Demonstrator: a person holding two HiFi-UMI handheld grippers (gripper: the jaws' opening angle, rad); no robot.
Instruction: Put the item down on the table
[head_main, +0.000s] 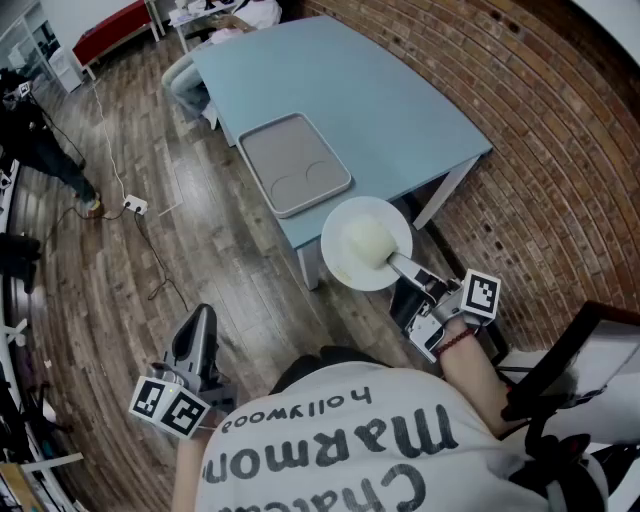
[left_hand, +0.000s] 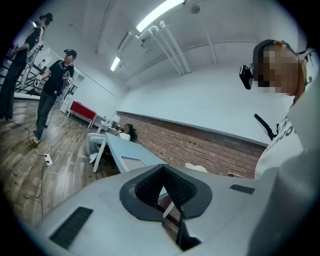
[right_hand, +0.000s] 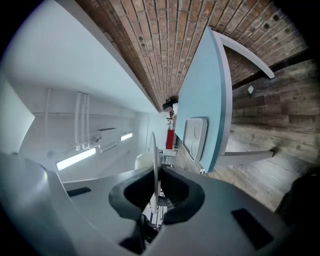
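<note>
While the person's right arm reaches forward toward the table (head_main: 340, 90), the right gripper (head_main: 395, 262) holds a white plate (head_main: 367, 243) out at the table's near corner, the plate lying flat, with its far half over the tabletop and its near half past the edge; whether it touches the top I cannot tell. The left arm hangs low at the person's side, the left gripper (head_main: 200, 312) pointing away over the wooden floor (head_main: 120, 270), well apart from the table. A grey tray (head_main: 293, 162) lies on the table just beyond the plate. The right gripper view shows what the head view does not: the jaws of the right gripper (right_hand: 156, 172) pinch the plate's (right_hand: 155, 150) rim, the plate seen edge-on as a thin white line. In the left gripper view the left gripper (left_hand: 162, 172) has its jaws closed together with nothing between them, and two people (left_hand: 55, 85) stand far off beyond the table (left_hand: 117, 147).
</note>
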